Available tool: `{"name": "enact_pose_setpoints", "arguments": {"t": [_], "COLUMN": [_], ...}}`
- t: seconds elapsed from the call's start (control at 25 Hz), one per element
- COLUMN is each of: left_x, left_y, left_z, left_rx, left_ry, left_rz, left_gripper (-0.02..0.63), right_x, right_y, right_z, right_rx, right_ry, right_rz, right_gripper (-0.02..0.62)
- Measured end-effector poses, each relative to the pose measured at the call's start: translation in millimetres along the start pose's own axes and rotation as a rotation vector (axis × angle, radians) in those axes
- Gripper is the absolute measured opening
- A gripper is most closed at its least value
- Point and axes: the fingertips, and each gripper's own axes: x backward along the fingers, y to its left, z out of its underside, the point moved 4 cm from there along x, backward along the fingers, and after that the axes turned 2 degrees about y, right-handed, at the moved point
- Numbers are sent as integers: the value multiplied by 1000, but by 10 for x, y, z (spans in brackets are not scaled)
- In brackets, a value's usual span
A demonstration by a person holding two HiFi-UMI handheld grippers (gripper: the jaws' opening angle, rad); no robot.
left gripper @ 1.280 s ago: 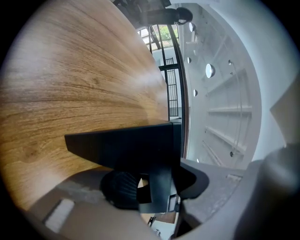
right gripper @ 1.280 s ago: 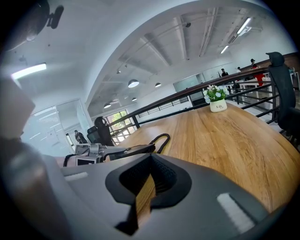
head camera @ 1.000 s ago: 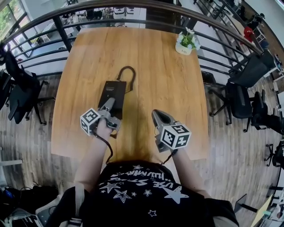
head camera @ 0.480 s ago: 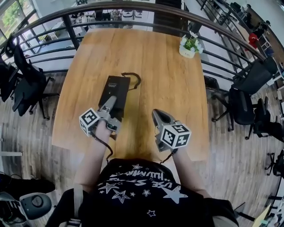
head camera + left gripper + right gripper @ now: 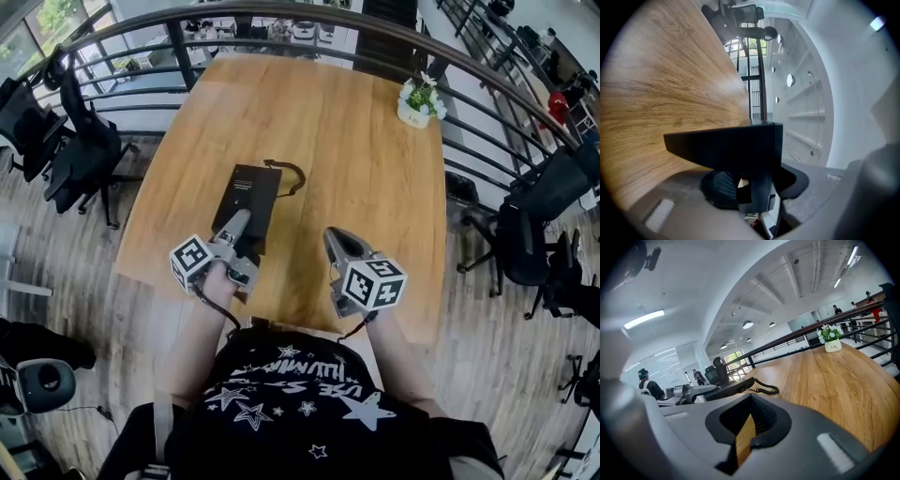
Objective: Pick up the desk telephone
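Desk telephone (image 5: pixel 247 195) higher, cord (image 5: pixel 287 174) closer

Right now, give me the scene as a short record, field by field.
table: wooden, bare in the middle
phone: black, over the table's left half, its near end in the left gripper
cord: curled at the phone's far end
left gripper: jaws shut on the phone
right gripper: jaws together, nothing between them, right of the phone near the table's near edge
plant: white pot, far right corner
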Motion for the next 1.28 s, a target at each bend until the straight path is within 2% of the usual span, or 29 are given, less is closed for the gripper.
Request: {"name": "enact_pose_setpoints", "arguments": {"t": [0.6,0.84,1.28], "left_x": [911,1330,1784], "left_y": [50,51,-118], "left_z": [590,714,917], "left_rx": [-24,-23,-3], "left_ry": [-188,-293,-395], "left_rz": [-5,-6,6], "left_gripper": [183,183,183], "right_x": [197,165,99], "right_y": [137,332,568], "right_z": [254,420,464], "right_rx": [36,67,85], "right_ry": [96,139,205], "right_rz": [-217,-356,-450], "right_gripper": [0,0,-2]}}
